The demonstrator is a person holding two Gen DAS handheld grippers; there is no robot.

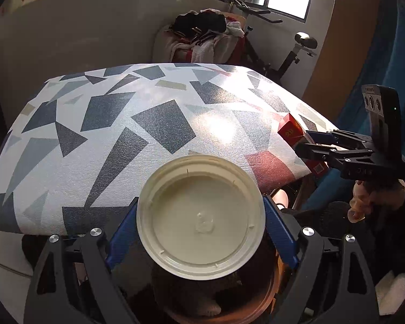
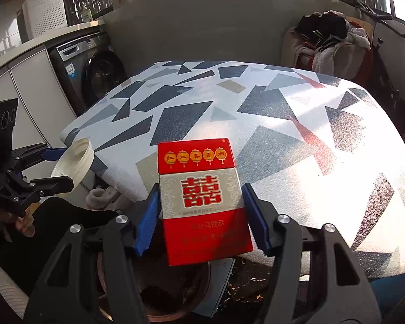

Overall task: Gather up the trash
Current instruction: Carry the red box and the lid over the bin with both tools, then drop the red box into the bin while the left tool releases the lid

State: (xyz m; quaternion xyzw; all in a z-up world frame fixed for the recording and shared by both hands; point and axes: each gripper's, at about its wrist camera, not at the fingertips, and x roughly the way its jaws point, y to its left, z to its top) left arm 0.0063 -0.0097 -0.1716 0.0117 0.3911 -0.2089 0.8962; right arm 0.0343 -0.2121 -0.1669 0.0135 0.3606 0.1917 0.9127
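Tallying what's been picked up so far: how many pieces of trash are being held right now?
2. A cream plastic lid sits clamped in the left tool, and a red cigarette pack is gripped in the right tool. Other trash may lie out of view.

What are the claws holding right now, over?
Left claw shut on cream lid. Right claw shut on red box. Both above bin. Nothing blocking.
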